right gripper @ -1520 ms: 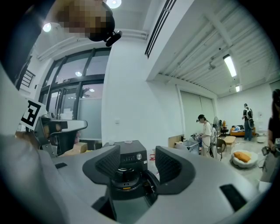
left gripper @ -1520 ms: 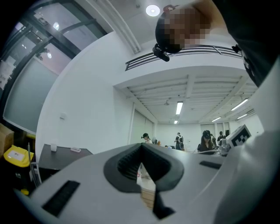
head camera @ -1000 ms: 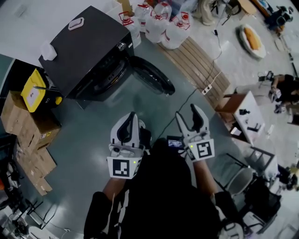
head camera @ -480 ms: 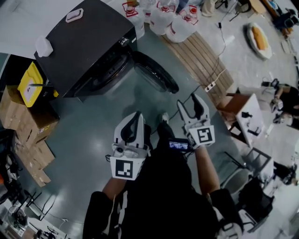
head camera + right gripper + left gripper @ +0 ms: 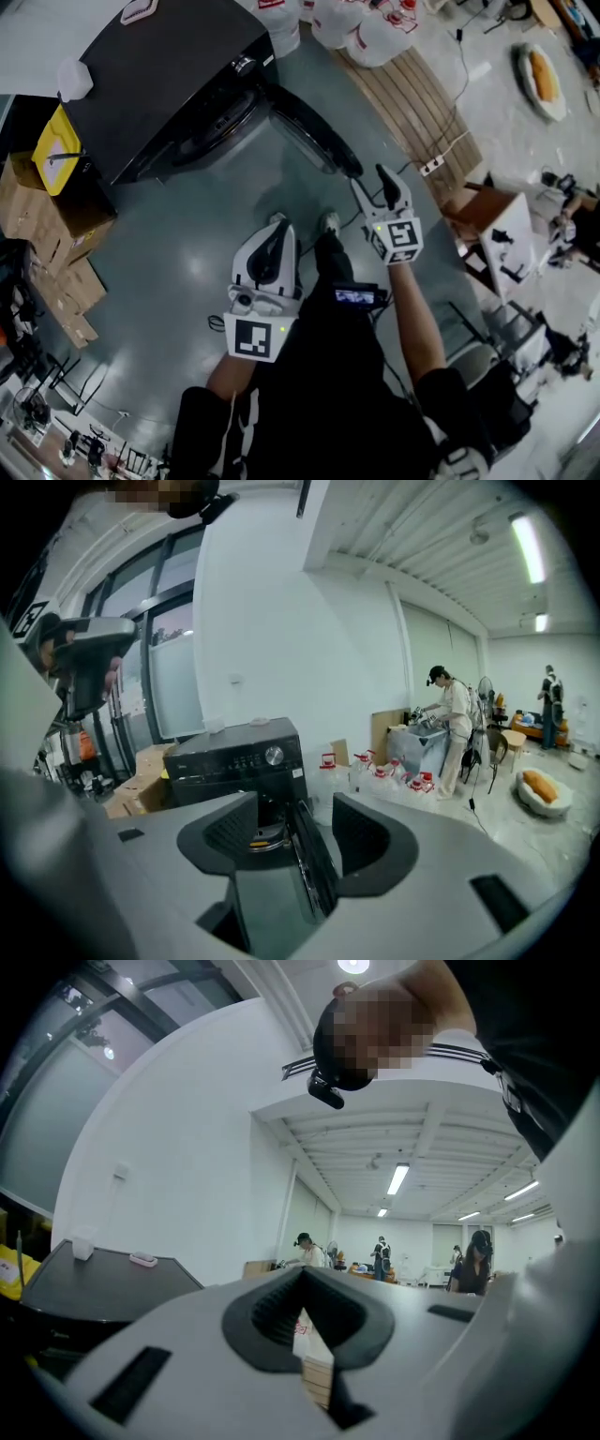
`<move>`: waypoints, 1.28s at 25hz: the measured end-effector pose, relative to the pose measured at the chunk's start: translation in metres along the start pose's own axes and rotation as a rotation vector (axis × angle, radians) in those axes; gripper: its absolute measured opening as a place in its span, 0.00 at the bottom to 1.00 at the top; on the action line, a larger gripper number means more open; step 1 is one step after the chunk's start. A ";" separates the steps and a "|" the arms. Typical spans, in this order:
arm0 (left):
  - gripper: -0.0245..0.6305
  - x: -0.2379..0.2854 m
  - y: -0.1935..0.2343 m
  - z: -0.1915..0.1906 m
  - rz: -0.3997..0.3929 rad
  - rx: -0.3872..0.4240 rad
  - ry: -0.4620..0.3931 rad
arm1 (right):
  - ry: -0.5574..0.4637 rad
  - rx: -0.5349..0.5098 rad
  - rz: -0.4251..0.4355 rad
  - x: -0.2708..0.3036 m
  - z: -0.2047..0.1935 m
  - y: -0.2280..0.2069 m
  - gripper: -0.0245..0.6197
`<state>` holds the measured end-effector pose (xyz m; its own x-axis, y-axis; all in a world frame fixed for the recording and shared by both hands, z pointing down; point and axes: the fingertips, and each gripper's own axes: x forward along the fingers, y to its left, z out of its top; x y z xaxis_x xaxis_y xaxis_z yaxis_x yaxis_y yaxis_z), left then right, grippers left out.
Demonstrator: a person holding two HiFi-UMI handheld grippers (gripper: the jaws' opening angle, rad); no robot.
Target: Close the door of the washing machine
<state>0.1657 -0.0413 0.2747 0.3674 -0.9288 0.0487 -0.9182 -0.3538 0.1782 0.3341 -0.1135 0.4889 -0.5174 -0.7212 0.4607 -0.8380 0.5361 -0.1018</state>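
No words or numbers can be read here. The white jugs [image 5: 370, 42], far past the fingers [image 5: 392, 190], have red labels with print too small to read. The yellow box [image 5: 56, 150], far left of the fingers, has a blurry white sticker.

Matt black washing machine [image 5: 159, 84], glossy door [image 5: 314, 131]

- washer [image 5: 159, 80]: black front-loader with a flat dark top and a silver knob [image 5: 273, 755] on the front panel. It stands upright, and its round front opening is uncovered.
- door [image 5: 307, 131]: round, dark, with a glossy rim. It is swung wide open at the opening's right side and sticks out from the front.
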 end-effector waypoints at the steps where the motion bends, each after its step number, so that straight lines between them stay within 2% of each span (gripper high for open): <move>1: 0.04 0.003 -0.001 -0.003 0.009 -0.005 -0.001 | 0.015 0.010 0.002 0.007 -0.010 -0.005 0.41; 8: 0.04 0.019 -0.002 -0.029 0.038 -0.023 0.016 | 0.149 0.020 0.051 0.053 -0.080 -0.020 0.41; 14: 0.04 0.034 0.009 -0.060 0.068 -0.030 0.044 | 0.281 0.039 0.025 0.088 -0.156 -0.044 0.41; 22: 0.04 0.044 0.009 -0.082 0.081 -0.055 0.062 | 0.447 0.038 -0.007 0.103 -0.233 -0.076 0.41; 28: 0.04 0.047 0.005 -0.092 0.077 -0.060 0.069 | 0.553 -0.029 0.015 0.111 -0.264 -0.084 0.38; 32: 0.04 0.048 0.005 -0.097 0.085 -0.065 0.073 | 0.551 -0.071 0.077 0.114 -0.266 -0.083 0.34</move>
<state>0.1933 -0.0768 0.3735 0.3009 -0.9438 0.1370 -0.9357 -0.2643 0.2338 0.3908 -0.1240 0.7842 -0.3932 -0.3528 0.8491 -0.7778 0.6201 -0.1025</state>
